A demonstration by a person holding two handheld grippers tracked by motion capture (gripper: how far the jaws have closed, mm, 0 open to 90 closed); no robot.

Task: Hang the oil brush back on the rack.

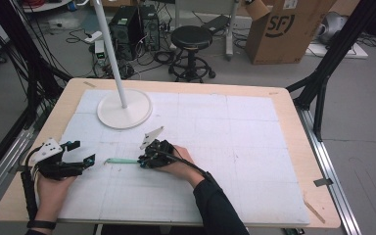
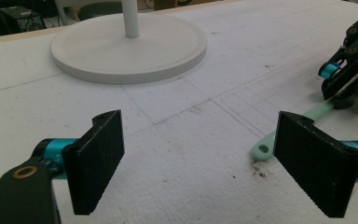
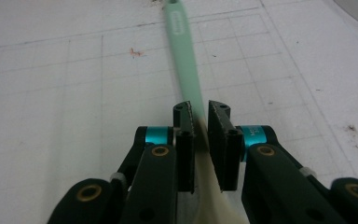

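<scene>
In the high view, the left claw (image 1: 81,152) sits at the lower left of the frame with jaws spread, while the right claw (image 1: 144,160) at centre grips one end of a mint-green toothbrush (image 1: 121,161) lying on the white counter (image 1: 235,147). A white lamp base (image 1: 124,108) stands upper left. In the left gripper view, the left claw (image 2: 200,158) gapes wide over bare counter; the toothbrush (image 2: 291,130) lies at right, held by the right claw (image 2: 342,88). In the right gripper view, the right claw (image 3: 201,123) pinches the toothbrush (image 3: 182,56), whose handle runs toward the top of the frame.
</scene>
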